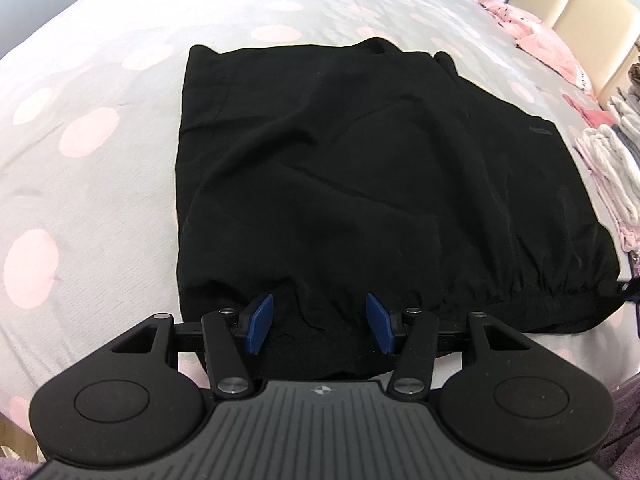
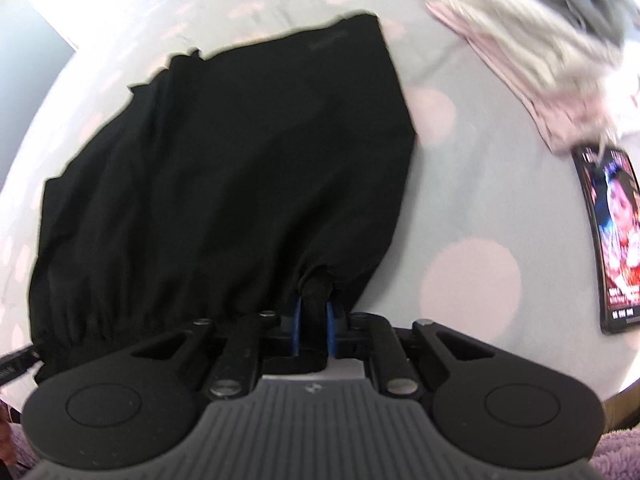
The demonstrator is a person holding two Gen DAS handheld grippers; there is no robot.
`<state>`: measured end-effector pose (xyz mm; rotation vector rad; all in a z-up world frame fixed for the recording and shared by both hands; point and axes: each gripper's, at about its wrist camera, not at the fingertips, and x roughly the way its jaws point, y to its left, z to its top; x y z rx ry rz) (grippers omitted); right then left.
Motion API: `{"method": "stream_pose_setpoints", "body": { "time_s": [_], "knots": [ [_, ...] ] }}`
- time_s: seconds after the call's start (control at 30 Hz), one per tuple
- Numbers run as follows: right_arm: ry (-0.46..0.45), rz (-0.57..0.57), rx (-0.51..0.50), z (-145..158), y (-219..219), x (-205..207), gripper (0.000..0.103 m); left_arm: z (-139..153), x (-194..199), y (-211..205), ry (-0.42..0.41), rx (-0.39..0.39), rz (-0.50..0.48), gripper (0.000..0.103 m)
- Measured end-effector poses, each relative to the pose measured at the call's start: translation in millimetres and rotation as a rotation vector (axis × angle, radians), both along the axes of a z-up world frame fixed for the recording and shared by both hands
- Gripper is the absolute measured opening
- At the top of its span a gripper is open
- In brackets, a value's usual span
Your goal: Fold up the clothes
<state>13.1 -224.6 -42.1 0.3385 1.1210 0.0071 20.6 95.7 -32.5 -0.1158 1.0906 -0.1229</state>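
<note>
A black piece of clothing (image 1: 340, 184) lies spread out on a bed cover (image 1: 80, 128) that is grey with pink dots. It looks like shorts or a skirt, with a bunched stretchy band along the near edge.

On the left, the left gripper (image 1: 320, 328) has its blue fingers (image 1: 260, 324) wide apart. The band lies between them, but they hold nothing.

On the right, the right gripper (image 2: 313, 320) is squeezed tight on a small bunch of the band, near the right corner of the black piece of clothing.

The cloth looks thin, soft and light. I think it will flop and sag, so both near corners need a grip. The thick band is the best place to pinch, because it will slip less than the thin part.

Further right lie folded pale clothes (image 2: 560, 64) and a phone (image 2: 612, 236) with its screen lit.
</note>
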Motion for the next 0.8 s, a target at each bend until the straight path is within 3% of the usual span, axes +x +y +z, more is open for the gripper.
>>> {"method": "stream_pose_setpoints", "body": {
  "time_s": [0.4,0.8],
  "knots": [
    [-0.199,0.229,0.042,51.2,99.2,22.7,0.013,4.6,-5.3,23.5,-0.023,-0.038,0.07,0.049],
    [-0.212,0.566,0.183,58.7,225.1,24.1,0.013,9.1,-15.5,75.7,-0.039,-0.054,0.234,0.049]
  ]
}}
